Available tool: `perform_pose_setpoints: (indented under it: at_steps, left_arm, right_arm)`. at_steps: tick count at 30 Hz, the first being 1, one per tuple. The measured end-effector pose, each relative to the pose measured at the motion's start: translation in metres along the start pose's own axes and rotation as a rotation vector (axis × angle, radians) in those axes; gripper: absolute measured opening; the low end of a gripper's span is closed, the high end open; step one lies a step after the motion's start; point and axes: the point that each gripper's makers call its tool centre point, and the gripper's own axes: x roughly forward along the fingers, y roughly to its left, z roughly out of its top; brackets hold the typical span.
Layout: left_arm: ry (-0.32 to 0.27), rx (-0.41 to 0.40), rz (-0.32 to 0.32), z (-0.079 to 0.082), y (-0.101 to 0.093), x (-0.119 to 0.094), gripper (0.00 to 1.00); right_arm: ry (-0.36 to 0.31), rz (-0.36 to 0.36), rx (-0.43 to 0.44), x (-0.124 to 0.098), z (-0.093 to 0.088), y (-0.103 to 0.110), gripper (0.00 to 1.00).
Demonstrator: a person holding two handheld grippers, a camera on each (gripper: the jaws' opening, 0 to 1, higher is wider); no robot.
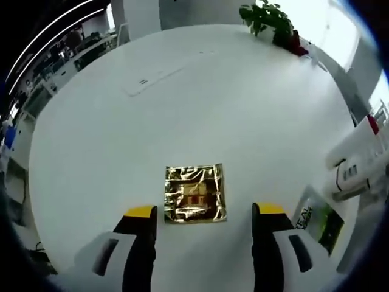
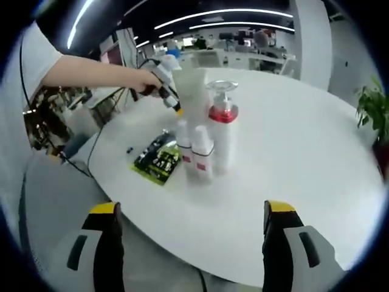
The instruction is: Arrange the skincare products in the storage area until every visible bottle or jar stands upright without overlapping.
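Note:
A cluster of white skincare bottles (image 2: pixel 196 151) stands upright near the table's edge. Behind them rise a tall white tube (image 2: pixel 191 91) and a bottle with a red band and clear cap (image 2: pixel 223 112). My right gripper (image 2: pixel 191 210) hangs open, short of the table, with nothing between its jaws. A hand holds my left gripper (image 2: pixel 170 97) just left of the tube. In the left gripper view, that gripper (image 1: pixel 205 213) is open over the table, and a gold foil sachet (image 1: pixel 194 194) lies flat just ahead of its tips. White bottles (image 1: pixel 355 161) show at the right edge.
A green and black packet (image 2: pixel 157 161) lies flat beside the bottles, also seen as the packet (image 1: pixel 319 222) by the left gripper's right jaw. The round white table (image 1: pixel 200 103) has wide bare room. A potted plant (image 1: pixel 267 18) stands at its far side. A person's arm (image 2: pixel 91 70) reaches in.

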Motion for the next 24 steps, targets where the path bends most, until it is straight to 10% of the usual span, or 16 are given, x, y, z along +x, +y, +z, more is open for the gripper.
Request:
perform_pose_setpoints:
  at_steps: [24]
  left_arm:
    - [0.005,0.079,0.008,0.005,0.011,0.006,0.43]
  right_arm:
    - [0.003,-0.003,-0.005,0.001,-0.001,-0.001,0.95]
